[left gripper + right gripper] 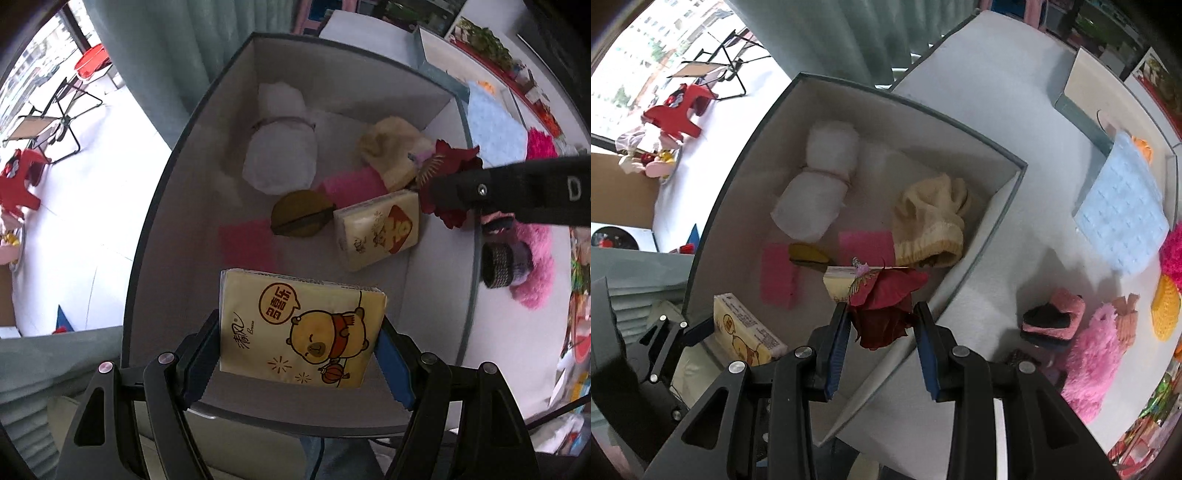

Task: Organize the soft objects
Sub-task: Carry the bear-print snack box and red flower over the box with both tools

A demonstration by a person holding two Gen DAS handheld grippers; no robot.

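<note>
Grey open-top box (155, 206) sits on the white tabletop (1015, 110); both my hand-held grippers are over it, pointing down.

Left hand-held gripper (299, 354): jaws clamped on the two short edges of a yellow tissue pack with a cartoon bear (299, 332). The pack is held above the near end of the box, inside the rim line.

Right hand-held gripper (882, 332): jaws narrowed on a dark red fabric flower (882, 306). The petals sit between the pads; the flower hangs over the box's right wall.

Box contents, lying on the floor of the box:
- white soft bundle tied round its middle with a band (280, 147), far end
- cream knitted hat (931, 225), far right corner
- two pink rectangular pads (779, 273), one beside the hat, one nearer the middle
- olive-brown round item with a dark band (301, 218), between the pads; cannot tell what it is
- second yellow tissue pack (380, 229), against the right wall

Outside the box, on the tabletop to the right: pale blue quilted cloth (1123, 214), pink fluffy plush (1089, 362), a pink-and-black soft item (1052, 321).
</note>
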